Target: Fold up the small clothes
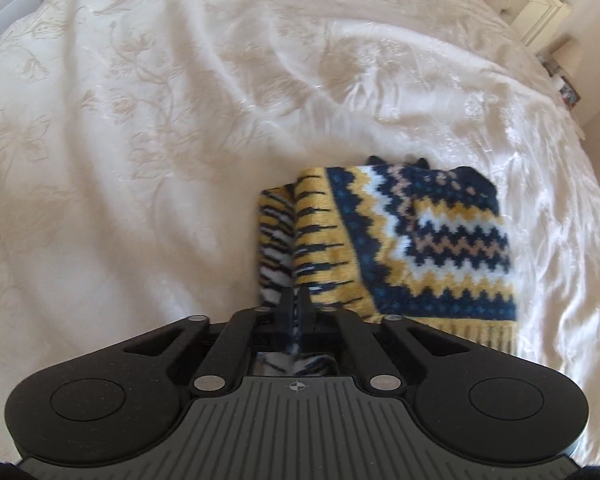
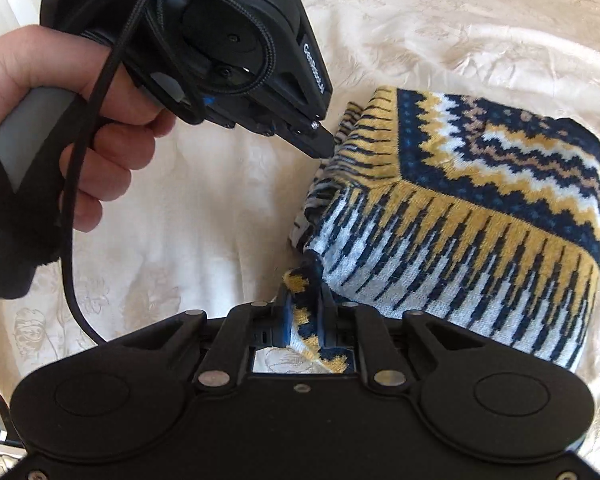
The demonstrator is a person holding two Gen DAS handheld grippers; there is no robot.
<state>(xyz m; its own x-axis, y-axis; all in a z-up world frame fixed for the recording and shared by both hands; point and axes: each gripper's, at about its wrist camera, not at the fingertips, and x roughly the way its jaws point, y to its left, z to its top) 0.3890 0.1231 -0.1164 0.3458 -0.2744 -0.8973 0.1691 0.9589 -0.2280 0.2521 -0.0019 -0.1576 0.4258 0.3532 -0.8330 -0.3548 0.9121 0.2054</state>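
A small knitted garment [image 1: 416, 236], patterned in navy, mustard and white zigzags with a striped band, lies folded on a cream embroidered bedspread [image 1: 140, 128]. In the left wrist view it occupies the centre right of the frame, its striped edge running down toward the lower centre. There the left gripper [image 1: 296, 308] has its jaws drawn narrow, with a strip of the knit pinched between them.

In the right wrist view the garment fills the right half of the frame, the striped band nearest the camera. The right gripper [image 2: 304, 308], at the lower centre, is likewise closed narrow on a twisted corner of the fabric, which passes between its fingers and trails back toward the camera. In the upper left of the same view a hand [image 2: 80, 120] grasps the grey handle of the left gripper [image 2: 326, 146], whose tip meets the garment's left edge. A black cord [image 2: 72, 240] loops down from that tool across the hand.
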